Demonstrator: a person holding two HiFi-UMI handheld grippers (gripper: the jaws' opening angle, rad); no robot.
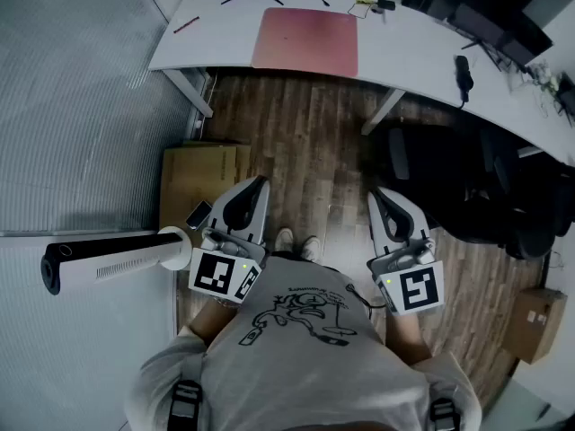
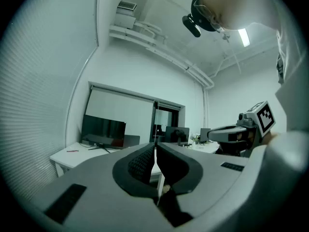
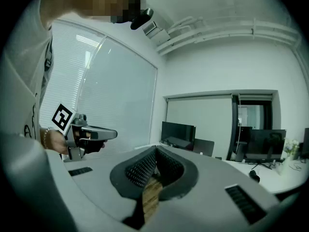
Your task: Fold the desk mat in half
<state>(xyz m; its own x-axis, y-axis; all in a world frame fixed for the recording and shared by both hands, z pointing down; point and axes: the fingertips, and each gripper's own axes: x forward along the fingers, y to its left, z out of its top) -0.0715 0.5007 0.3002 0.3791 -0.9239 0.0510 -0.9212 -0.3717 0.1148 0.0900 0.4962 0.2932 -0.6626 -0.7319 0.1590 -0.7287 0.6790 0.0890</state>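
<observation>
The desk mat [image 1: 305, 41], a pinkish-red rectangle, lies flat on the white desk [image 1: 413, 52] at the top of the head view, well ahead of both grippers. I stand back from the desk over the wooden floor and hold both grippers close to my torso. My left gripper [image 1: 260, 185] [image 2: 155, 146] points forward, its jaws shut with nothing between them. My right gripper [image 1: 377, 196] [image 3: 155, 151] is also shut and empty. Each gripper shows from the side in the other's view: the right gripper [image 2: 241, 129] and the left gripper [image 3: 87, 134].
A black office chair [image 1: 467, 187] stands right of my path and a flat cardboard box [image 1: 202, 182] lies left. A white cylinder [image 1: 108, 263] lies at my left side. Monitors, a pen [image 1: 186, 25] and a black device [image 1: 464, 74] sit on the desk. Another box [image 1: 535, 321] is at right.
</observation>
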